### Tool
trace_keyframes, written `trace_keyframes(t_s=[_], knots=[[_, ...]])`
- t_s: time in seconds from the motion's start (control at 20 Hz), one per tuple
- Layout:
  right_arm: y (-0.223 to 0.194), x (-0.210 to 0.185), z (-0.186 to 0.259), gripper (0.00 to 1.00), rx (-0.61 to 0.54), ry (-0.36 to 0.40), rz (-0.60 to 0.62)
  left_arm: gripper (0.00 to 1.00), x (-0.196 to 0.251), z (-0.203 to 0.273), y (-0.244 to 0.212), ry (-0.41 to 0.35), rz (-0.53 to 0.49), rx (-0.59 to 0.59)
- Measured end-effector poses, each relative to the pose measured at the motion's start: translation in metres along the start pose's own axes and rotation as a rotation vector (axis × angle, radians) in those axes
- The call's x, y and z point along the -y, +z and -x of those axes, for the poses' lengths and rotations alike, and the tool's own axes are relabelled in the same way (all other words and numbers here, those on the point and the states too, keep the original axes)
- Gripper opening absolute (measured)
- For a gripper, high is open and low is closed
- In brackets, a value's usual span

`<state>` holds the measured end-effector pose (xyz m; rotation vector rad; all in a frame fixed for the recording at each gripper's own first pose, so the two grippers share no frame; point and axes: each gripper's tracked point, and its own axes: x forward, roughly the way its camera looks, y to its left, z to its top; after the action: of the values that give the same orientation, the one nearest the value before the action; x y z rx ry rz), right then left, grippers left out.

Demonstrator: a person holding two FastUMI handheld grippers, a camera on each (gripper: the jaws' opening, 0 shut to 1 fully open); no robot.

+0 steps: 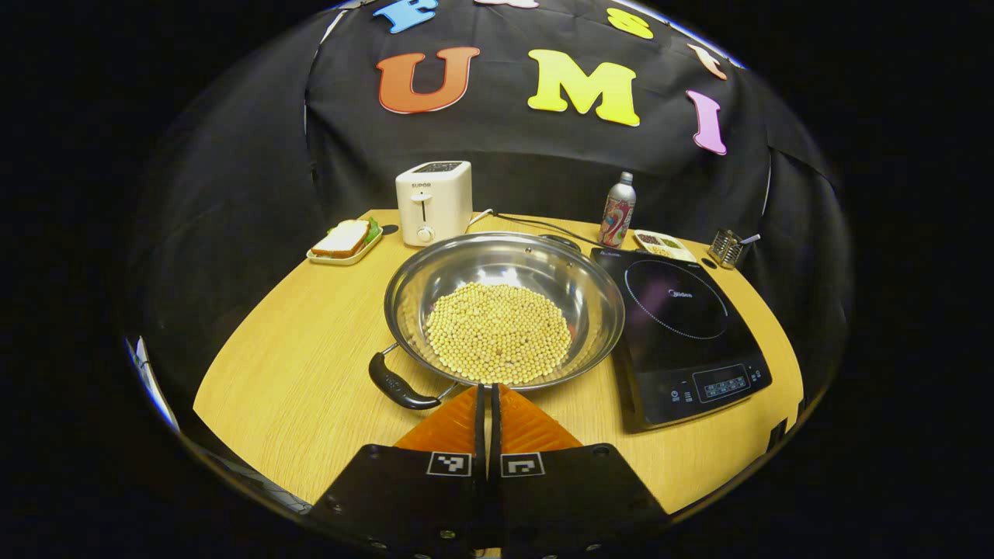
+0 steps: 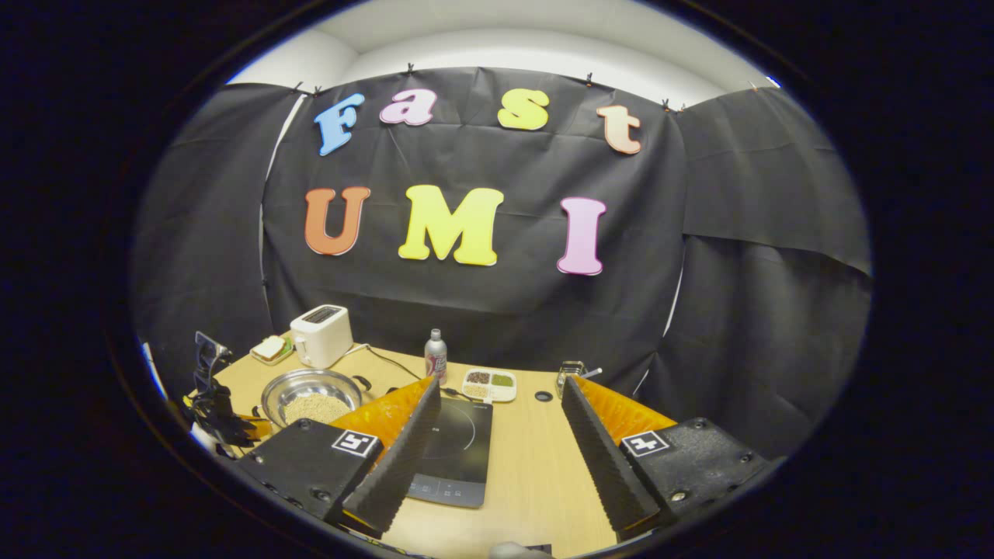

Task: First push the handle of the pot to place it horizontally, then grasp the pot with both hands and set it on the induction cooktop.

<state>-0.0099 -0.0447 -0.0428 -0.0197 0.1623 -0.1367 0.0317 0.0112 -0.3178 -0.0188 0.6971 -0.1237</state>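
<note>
Left gripper view: my left gripper (image 1: 489,392), fingers pressed together, sits low centre beside the pot (image 1: 505,309) handle (image 1: 397,384).
Handle-push step, I judge; next, nudge it sideways. My right gripper (image 2: 497,400) spread wide.

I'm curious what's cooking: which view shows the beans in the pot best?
The left gripper view: the beans lie close and central in the pot. The right gripper view shows them small and far off at lower left.

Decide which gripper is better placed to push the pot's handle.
Left. The left gripper, jaws shut, sits at the pot's near rim, close beside the handle. The right gripper, jaws open, points over the cooktop, away from the pot.
</note>
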Motion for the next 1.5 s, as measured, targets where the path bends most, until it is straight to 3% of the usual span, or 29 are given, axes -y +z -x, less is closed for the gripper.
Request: trace_keyframes(t_s=[0.35,0.4,0.45,0.5,0.55,0.6,1.0,1.05,1.1,1.2,1.25,1.3,1.35,1.4,1.45,1.5], knots=[[-0.007,-0.008,-0.011,0.97,-0.024,-0.001,0.024,0.00,-0.025,-0.016,-0.001,0.042,0.014,-0.027],[-0.009,-0.009,-0.013,0.97,-0.029,0.001,0.021,0.10,-0.025,-0.015,0.000,0.038,0.018,-0.029],[-0.011,-0.010,-0.014,0.97,-0.036,0.002,0.018,0.00,-0.025,-0.016,0.000,0.042,0.014,-0.030],[-0.012,-0.011,-0.015,0.97,-0.039,0.004,0.016,0.00,-0.027,-0.018,0.000,0.046,0.006,-0.032],[-0.012,-0.011,-0.017,0.99,-0.039,0.001,0.013,0.10,-0.029,-0.020,0.002,0.055,0.006,-0.028],[-0.011,-0.011,-0.018,0.97,-0.039,0.004,0.011,0.00,-0.031,-0.021,0.003,0.061,0.006,-0.031],[-0.010,-0.013,-0.025,0.97,-0.038,0.006,0.018,0.00,-0.053,-0.025,0.007,0.095,0.031,-0.029],[-0.010,-0.012,-0.026,0.97,-0.039,0.004,0.018,0.10,-0.056,-0.026,0.008,0.101,0.033,-0.029],[-0.010,-0.012,-0.026,0.97,-0.038,0.004,0.017,0.00,-0.059,-0.027,0.009,0.106,0.034,-0.029],[-0.010,-0.011,-0.026,0.97,-0.040,0.003,0.018,0.00,-0.064,-0.029,0.011,0.114,0.044,-0.030],[-0.010,-0.012,-0.026,0.97,-0.040,0.002,0.019,0.10,-0.066,-0.031,0.013,0.116,0.050,-0.030],[-0.010,-0.012,-0.027,0.97,-0.040,0.003,0.021,0.00,-0.069,-0.032,0.013,0.118,0.055,-0.032],[-0.011,-0.012,-0.028,0.97,-0.041,0.004,0.022,0.00,-0.071,-0.032,0.015,0.122,0.058,-0.031],[-0.011,-0.012,-0.028,0.97,-0.041,0.005,0.022,0.10,-0.073,-0.033,0.015,0.126,0.055,-0.031],[-0.010,-0.013,-0.028,0.97,-0.042,0.005,0.022,0.00,-0.076,-0.035,0.017,0.131,0.052,-0.031],[-0.011,-0.013,-0.029,0.97,-0.043,0.005,0.022,0.00,-0.078,-0.038,0.019,0.134,0.052,-0.032]])
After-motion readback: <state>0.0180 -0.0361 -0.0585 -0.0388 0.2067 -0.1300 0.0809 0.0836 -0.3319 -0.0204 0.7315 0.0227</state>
